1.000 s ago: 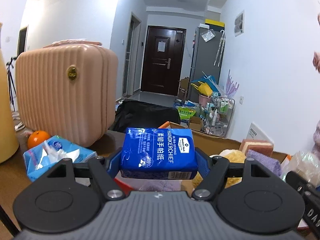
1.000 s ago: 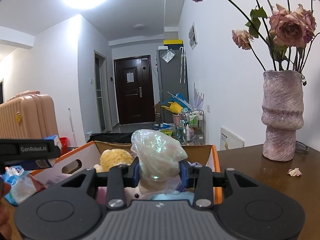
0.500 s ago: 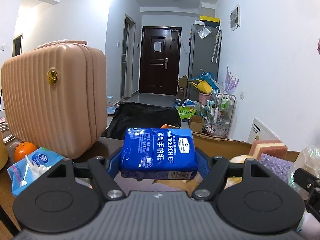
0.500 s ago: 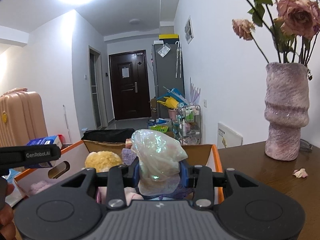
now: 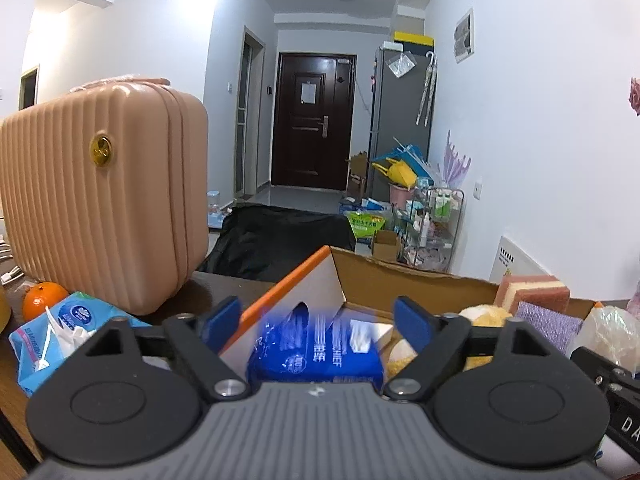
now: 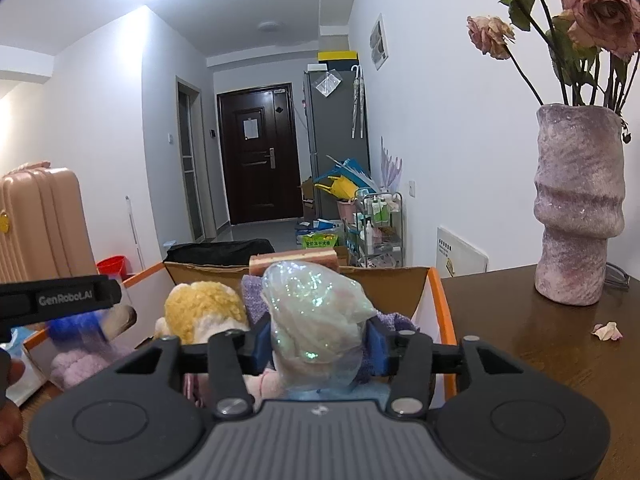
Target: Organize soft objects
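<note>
Down the white hallway a dark door closed off the view, and nearer to me the brown wooden desk point(image 6: 532, 332) carried a ribbed, rounded pink suitcase point(image 5: 100, 196) and a rough, waisted purple vase point(image 6: 580, 208) of dried roses. Between them sat the cardboard box point(image 5: 400, 276) with its orange-edged white wall.

My left hand-held gripper point(image 5: 318, 318) had just been opening; its blue pads stood wide and clear of the glossy blue tissue pack point(image 5: 316, 354), which showed as a motion-blurred rectangular block low between them, over the box's inside. Its long axis ran side to side across the jaws, printed face toward the camera.

My right hand-held gripper point(image 6: 318, 338) had just been easing apart too, yet the crinkled, iridescent plastic bundle point(image 6: 316, 320) sat upright between its pads, which I judged were touching its sides. A fluffy yellow plush point(image 6: 204, 308), lilac knit and a layered sponge point(image 5: 532, 290) lay inside.
</note>
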{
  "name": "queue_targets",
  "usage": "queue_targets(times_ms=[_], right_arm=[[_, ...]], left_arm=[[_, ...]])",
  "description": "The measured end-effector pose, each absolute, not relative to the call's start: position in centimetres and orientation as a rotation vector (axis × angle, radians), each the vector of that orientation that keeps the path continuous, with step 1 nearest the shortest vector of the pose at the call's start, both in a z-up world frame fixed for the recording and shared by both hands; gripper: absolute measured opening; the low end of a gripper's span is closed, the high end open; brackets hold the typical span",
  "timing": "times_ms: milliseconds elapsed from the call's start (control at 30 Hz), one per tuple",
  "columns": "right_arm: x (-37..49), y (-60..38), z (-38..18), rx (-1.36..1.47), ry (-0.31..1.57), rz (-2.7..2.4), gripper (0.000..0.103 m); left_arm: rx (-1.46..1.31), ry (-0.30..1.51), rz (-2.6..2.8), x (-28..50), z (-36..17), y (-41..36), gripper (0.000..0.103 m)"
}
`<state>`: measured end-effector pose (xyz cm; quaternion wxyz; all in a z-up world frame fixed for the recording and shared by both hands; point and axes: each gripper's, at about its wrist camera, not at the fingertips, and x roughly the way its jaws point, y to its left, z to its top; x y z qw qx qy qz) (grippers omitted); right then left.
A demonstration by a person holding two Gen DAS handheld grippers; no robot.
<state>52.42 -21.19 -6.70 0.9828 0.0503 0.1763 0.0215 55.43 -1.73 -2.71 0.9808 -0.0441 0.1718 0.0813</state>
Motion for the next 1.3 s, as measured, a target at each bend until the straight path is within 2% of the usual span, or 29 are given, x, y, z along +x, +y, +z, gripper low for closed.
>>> queue_targets(times_ms=[33, 67, 100, 133, 233, 633, 1300], right_arm=[[52.3, -21.2, -6.7, 0.101, 0.351, 0.043, 0.059], [52.2, -21.1, -6.7, 0.099, 0.345, 0.043, 0.072], [52.0, -21.1, -6.7, 0.098, 0.336, 0.041, 0.08], [51.8, -21.1, -6.6, 0.096, 0.32, 0.035, 0.091], [51.0, -21.0, -6.3, 0.092, 0.268, 0.023, 0.103], [44.5, -22.4, -5.3, 0.071, 0.196, 0.031, 0.103], [21.9, -24.9, -1.9, 0.029, 0.19, 0.14, 0.103]], left_arm=[[-0.091, 0.338, 0.165, 55.3, -2.7, -1.7, 0.098], [-0.093, 0.331, 0.166, 55.1, -2.5, -1.8, 0.103], [-0.097, 0.324, 0.168, 54.8, -2.4, -1.9, 0.103], [-0.102, 0.314, 0.169, 54.6, -2.3, -1.9, 0.103], [-0.108, 0.301, 0.171, 54.2, -1.9, -1.9, 0.103], [-0.103, 0.269, 0.152, 47.3, -0.5, -0.6, 0.103], [-0.003, 0.223, 0.048, 23.5, 0.8, -0.7, 0.103]])
